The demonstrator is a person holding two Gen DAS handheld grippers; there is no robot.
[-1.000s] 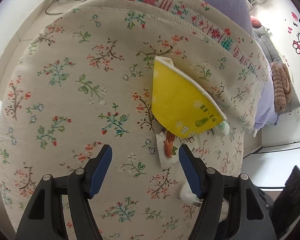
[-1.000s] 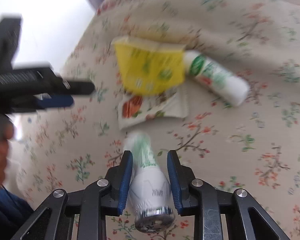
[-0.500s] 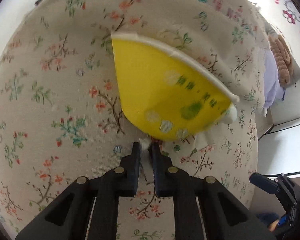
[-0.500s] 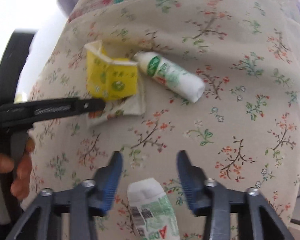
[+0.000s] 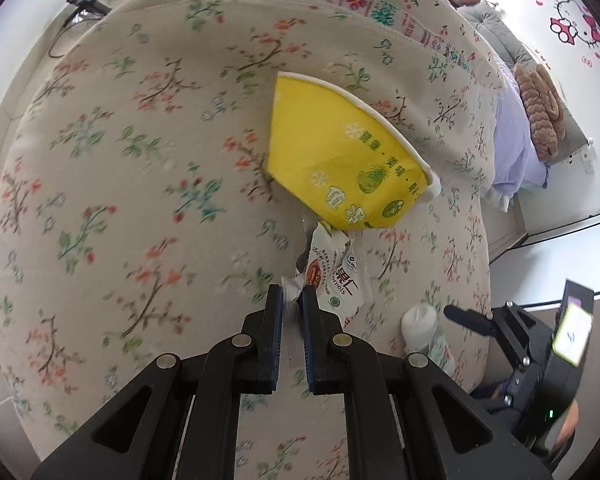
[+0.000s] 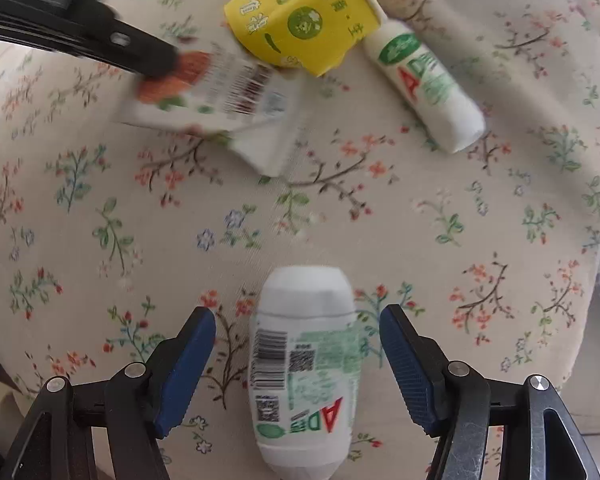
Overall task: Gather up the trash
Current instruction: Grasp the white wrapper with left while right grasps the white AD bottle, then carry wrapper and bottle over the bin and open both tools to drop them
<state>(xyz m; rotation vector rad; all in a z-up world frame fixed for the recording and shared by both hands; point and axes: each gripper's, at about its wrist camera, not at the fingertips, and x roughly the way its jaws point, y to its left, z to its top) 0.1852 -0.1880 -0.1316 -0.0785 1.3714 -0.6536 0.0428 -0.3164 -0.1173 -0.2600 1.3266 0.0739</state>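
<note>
My left gripper [image 5: 291, 300] is shut on the corner of a white snack wrapper [image 5: 336, 276] and holds it just below a crushed yellow paper cup [image 5: 340, 160] on the floral cushion [image 5: 120, 180]. In the right wrist view the wrapper [image 6: 220, 96] is blurred, lifted beside the cup [image 6: 300, 16]. My right gripper [image 6: 296, 340] is open, with a small white AD bottle [image 6: 304, 372] lying loose between its fingers. A second white bottle [image 6: 428, 84] lies right of the cup.
The cushion's edge drops off on the right [image 5: 480, 280] to a white floor. A purple blanket and plush items [image 5: 540, 112] lie beyond. The right gripper's body [image 5: 532, 352] shows at the lower right of the left wrist view.
My left gripper closed on the wrapper and has pulled it back from under the cup. My right gripper opened and let go of the small bottle, which now lies on the cushion.
</note>
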